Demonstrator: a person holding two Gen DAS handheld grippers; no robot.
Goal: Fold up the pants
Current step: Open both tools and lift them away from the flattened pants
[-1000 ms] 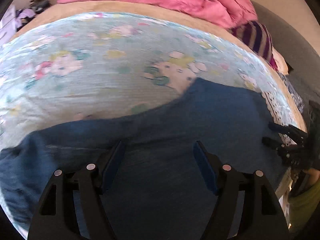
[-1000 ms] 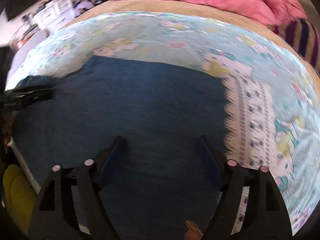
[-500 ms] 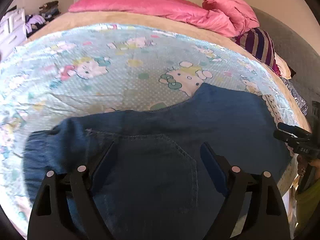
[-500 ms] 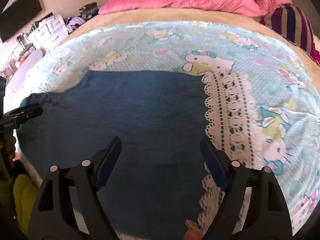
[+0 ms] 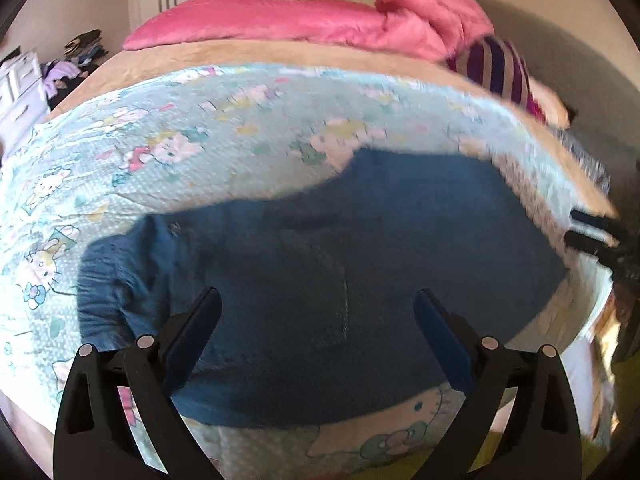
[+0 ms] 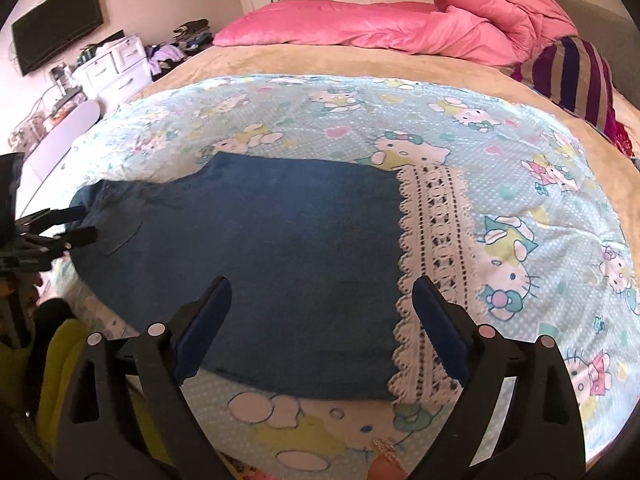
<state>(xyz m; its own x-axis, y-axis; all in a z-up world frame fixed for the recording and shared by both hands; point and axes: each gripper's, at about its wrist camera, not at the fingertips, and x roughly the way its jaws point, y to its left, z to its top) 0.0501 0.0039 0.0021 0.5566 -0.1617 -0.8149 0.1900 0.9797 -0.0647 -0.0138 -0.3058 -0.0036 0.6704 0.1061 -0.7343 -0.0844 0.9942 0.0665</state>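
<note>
Dark blue denim pants (image 5: 340, 248) lie flat and folded on the cartoon-print bedsheet (image 5: 168, 152), with a white lace trim (image 6: 432, 256) along their right end. My left gripper (image 5: 318, 300) hovers above the waist end, its jaws opening, nothing between them. My right gripper (image 6: 322, 288) hovers above the lace end of the pants (image 6: 256, 248), jaws also opening and empty. Each gripper shows at the edge of the other's view: the right gripper (image 5: 592, 232) and the left gripper (image 6: 52, 228).
Pink bedding (image 6: 384, 28) and a striped pillow (image 6: 572, 72) lie at the head of the bed. White drawers (image 6: 116, 68) and a wall TV (image 6: 56, 24) stand to the left. The near bed edge (image 6: 304, 432) runs just below the pants.
Both grippers have lifted back from the pants and spread wider. More of the bed and the near sheet edge now shows.
</note>
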